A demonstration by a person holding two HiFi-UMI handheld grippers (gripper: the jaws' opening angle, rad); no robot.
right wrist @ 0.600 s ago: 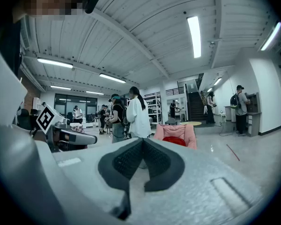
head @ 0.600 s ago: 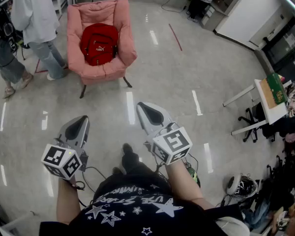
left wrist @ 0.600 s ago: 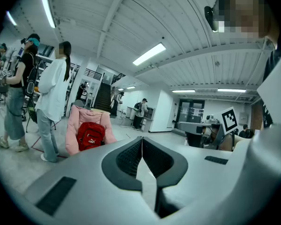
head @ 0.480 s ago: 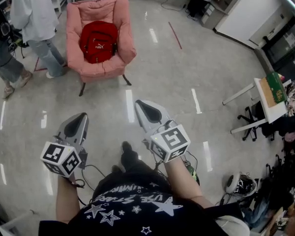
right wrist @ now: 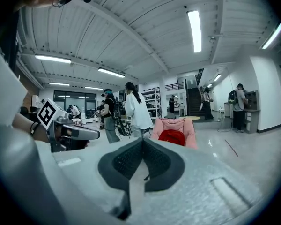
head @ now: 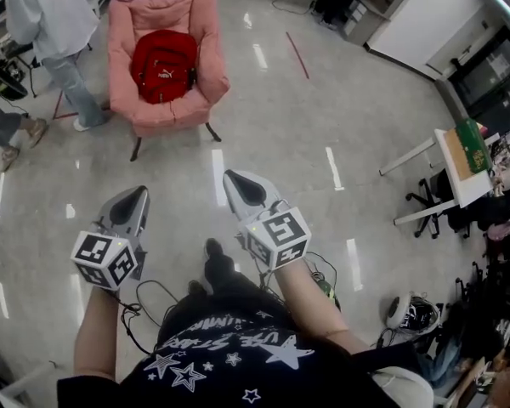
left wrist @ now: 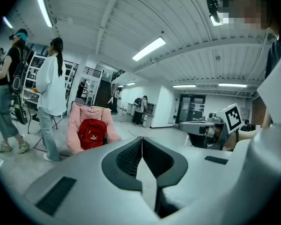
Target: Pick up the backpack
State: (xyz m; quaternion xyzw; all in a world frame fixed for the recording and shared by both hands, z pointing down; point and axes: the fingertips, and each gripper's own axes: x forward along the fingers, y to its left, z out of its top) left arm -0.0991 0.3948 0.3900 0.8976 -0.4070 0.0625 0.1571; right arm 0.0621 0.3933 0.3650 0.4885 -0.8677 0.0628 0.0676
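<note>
Backpack (head: 162, 66): red, with a white logo on its front. It stands upright on the seat of the armchair, leaning on the back cushion. Nothing touches it.
Backpack position: about 11 o'clock from both grippers in the head view, well apart from them.
Armchair (head: 209, 53): pink and padded, on thin dark legs, standing on the floor.
Left gripper (head: 136, 198): jaws drawn fully together, ribbed pads meeting, nothing between them. It is held out in front of the operator, pointing towards 12 o'clock. In the left gripper view the backpack shows at 10 o'clock from the jaw tips.
Right gripper (head: 236, 184): jaws likewise pressed together and empty. It is level with the left gripper and apart from it, at its 3 o'clock. In the right gripper view the backpack shows at 1 o'clock, just above the jaw tips.
Person in white top (head: 47, 19): standing just beside the armchair, at its 9 o'clock.
Second person (head: 2, 117): at the 9 o'clock edge of the head view, partly cut off.
Floor (head: 340, 109): glossy grey, streaked with reflections of the ceiling lights.
Red line (head: 297, 55): on the floor at 3 o'clock from the armchair.
Desk (head: 449, 164): white, at 3 o'clock in the head view, with a green item on top.
Cable (head: 149, 294): dark and looped, on the floor at 6 o'clock from the left gripper.
</note>
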